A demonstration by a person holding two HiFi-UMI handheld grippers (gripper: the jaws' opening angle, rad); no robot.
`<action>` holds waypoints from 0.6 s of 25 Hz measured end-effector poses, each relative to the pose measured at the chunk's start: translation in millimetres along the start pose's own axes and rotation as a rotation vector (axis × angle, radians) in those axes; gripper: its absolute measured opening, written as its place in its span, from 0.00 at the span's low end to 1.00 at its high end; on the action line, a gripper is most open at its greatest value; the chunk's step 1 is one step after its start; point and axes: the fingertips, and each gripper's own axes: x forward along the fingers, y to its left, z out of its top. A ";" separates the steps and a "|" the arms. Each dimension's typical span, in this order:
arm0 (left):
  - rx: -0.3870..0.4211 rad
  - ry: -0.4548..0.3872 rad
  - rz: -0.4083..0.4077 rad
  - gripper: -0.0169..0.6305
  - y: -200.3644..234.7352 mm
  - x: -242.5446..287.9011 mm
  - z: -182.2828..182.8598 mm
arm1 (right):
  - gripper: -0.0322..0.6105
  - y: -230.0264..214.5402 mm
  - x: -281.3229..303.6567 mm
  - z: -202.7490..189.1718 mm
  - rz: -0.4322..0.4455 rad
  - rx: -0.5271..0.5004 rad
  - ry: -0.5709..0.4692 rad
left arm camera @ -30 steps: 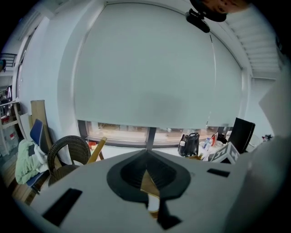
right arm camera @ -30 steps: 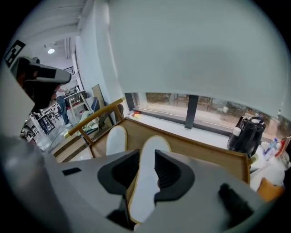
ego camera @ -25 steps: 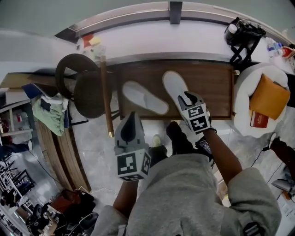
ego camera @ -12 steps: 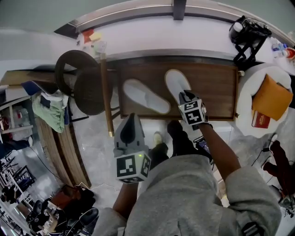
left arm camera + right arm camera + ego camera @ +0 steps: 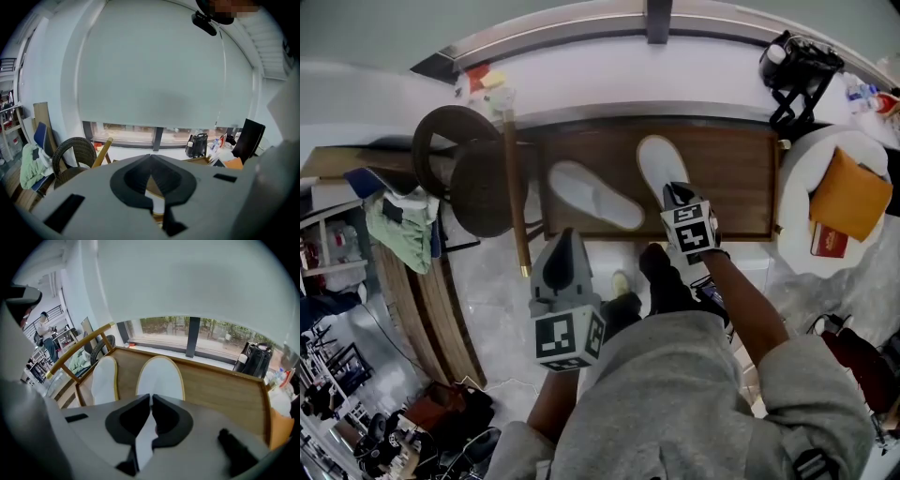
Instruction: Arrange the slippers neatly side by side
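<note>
The right hand-held gripper (image 5: 673, 194) has just closed its jaws on the heel of one slipper (image 5: 660, 166) at the counter's (image 5: 741, 173) near edge. The other slipper (image 5: 592, 195) lies angled just left of it, apart. The left hand-held gripper (image 5: 567, 236) hangs shut and empty off that edge.

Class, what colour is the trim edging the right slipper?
Yellow; the slipper shows best in the right gripper view.
</note>
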 end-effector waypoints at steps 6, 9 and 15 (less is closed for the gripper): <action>0.014 -0.026 -0.023 0.05 -4.3 -7.3 7.9 | 0.10 -11.1 -20.6 11.8 -0.031 0.128 -0.052; 0.018 -0.040 -0.037 0.05 -8.2 -10.6 10.1 | 0.10 -18.7 -34.5 15.6 -0.046 0.200 -0.083; 0.029 -0.060 -0.066 0.05 -18.2 -15.4 11.1 | 0.10 -28.3 -64.9 19.2 -0.055 0.335 -0.127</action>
